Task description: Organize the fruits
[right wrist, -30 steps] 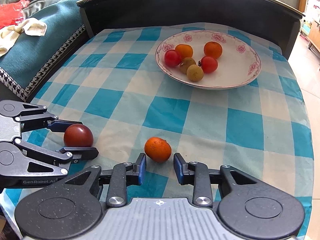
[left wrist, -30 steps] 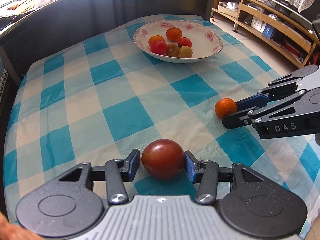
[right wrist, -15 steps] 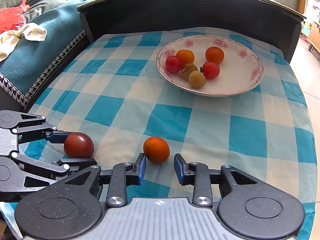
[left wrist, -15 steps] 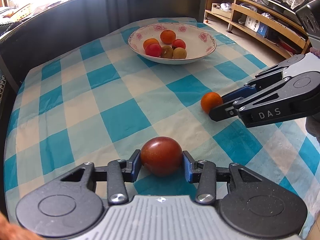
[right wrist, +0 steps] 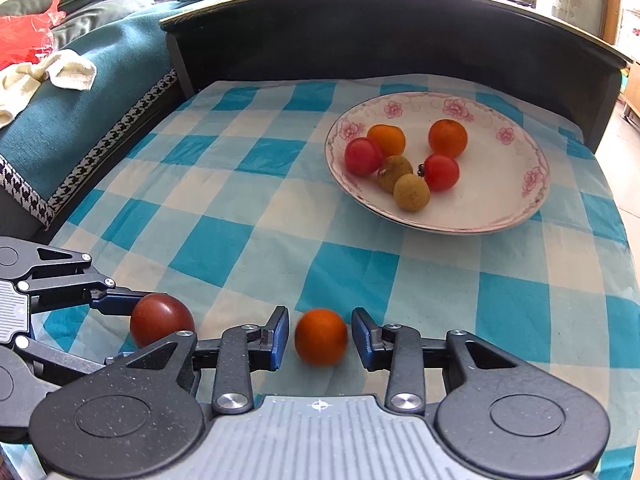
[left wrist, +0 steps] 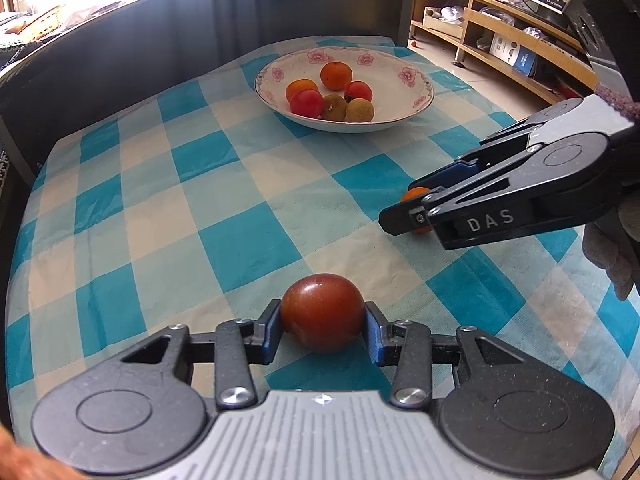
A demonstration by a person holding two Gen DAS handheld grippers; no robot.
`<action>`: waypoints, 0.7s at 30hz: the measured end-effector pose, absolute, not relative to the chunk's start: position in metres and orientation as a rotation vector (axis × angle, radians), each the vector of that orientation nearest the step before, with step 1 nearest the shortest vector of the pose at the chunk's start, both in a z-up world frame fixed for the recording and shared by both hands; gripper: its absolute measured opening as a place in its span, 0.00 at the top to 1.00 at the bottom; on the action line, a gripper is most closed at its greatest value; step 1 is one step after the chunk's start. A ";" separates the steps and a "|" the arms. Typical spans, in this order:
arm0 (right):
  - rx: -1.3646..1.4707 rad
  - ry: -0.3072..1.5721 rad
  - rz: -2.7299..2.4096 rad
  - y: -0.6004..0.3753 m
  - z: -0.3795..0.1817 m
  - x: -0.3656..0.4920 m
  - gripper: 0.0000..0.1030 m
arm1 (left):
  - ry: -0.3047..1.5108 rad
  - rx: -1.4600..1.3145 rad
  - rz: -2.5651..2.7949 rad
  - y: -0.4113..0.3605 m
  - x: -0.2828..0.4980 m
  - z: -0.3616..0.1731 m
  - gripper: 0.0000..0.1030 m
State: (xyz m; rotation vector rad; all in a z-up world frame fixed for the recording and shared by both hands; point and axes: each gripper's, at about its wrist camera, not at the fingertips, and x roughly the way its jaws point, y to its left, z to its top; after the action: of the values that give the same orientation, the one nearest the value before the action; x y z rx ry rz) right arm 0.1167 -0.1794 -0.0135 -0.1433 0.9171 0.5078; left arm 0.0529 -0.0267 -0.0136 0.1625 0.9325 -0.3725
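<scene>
My left gripper (left wrist: 322, 330) is shut on a dark red tomato (left wrist: 322, 311), its pads touching both sides; the tomato also shows in the right wrist view (right wrist: 161, 318). My right gripper (right wrist: 320, 334) is open around a small orange (right wrist: 321, 336), with small gaps on both sides. In the left wrist view the orange (left wrist: 416, 196) is mostly hidden behind the right gripper (left wrist: 404, 210). A white floral bowl (left wrist: 400, 120) at the far side of the checked cloth holds several small fruits; it also shows in the right wrist view (right wrist: 500, 216).
A dark raised headboard (right wrist: 380, 36) runs along the far edge. A teal sofa with cloths (right wrist: 72, 92) is to the left. Wooden shelves (left wrist: 520, 44) stand to the right. The blue checked cloth (left wrist: 180, 208) covers the surface.
Both grippers have risen and tilted, so the bowl sits farther off in view. The orange now lies deeper between the right fingers. The left gripper keeps its hold on the tomato.
</scene>
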 end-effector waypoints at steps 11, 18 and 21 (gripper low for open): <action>-0.172 0.955 0.493 -0.184 -0.012 0.108 0.77 | 0.935 0.173 -0.373 -0.029 0.054 -0.013 0.52; -0.170 0.961 0.501 -0.187 -0.011 0.104 0.78 | 0.940 0.163 -0.381 -0.030 0.058 -0.013 0.52; -0.158 0.961 0.500 -0.189 -0.009 0.104 0.78 | 0.935 0.152 -0.397 -0.033 0.060 -0.010 0.52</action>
State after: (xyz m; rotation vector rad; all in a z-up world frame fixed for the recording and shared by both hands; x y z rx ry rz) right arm 0.1037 -0.1888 -0.0091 -0.1583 0.9605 0.4998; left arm 0.0598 -0.0335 -0.0098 0.1523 0.9347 -0.3971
